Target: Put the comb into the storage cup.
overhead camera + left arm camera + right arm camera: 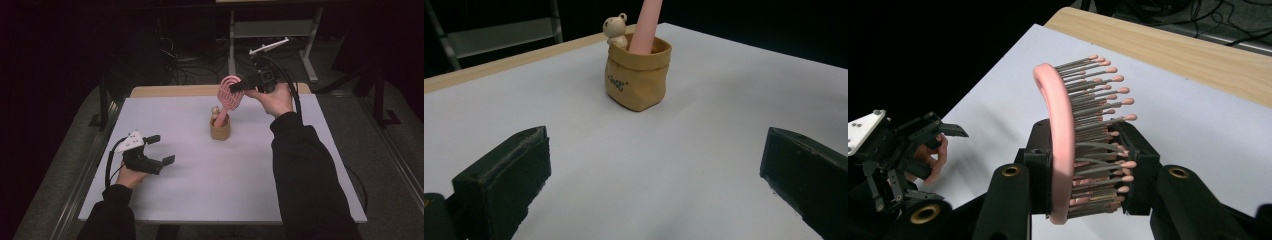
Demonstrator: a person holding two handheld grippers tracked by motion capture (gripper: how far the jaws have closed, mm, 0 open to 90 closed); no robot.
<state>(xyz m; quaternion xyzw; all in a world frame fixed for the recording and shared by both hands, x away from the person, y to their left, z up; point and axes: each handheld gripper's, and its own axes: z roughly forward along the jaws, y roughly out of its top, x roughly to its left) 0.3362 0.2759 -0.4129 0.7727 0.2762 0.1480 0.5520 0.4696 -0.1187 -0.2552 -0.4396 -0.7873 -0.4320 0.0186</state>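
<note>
**Inspector:** Item under handling: a pink hairbrush (230, 95). Its long axis runs steeply, close to upright, leaning slightly. The oval head is at the top and tilts toward the person's right; the handle points down into a small tan pouch-shaped holder (220, 131). In the right gripper view the bristles (1100, 95) point toward the wooden table edge, away from the pink back of the head.

**Clerk:** Who has hold of it?

**Inspector:** The right gripper (239, 86). Its 2 jaws are pinching the head, 1 pad on the pink back, the other pressing on the bristle tips.

**Clerk:** And the holder?

**Inspector:** It stands upright near the middle of the white table top (200, 185), toward the far side. A small cream bear figure (616, 30) sits at its rim, just beside the handle. In the left gripper view the handle is inside the holder's mouth; whether its end rests on the bottom, I cannot tell.

**Clerk:** The other hand?

**Inspector:** The left gripper (162, 149) sits low over the near left of the table, well apart from the holder, jaws spread wide with nothing between them, aimed toward the holder.
</note>
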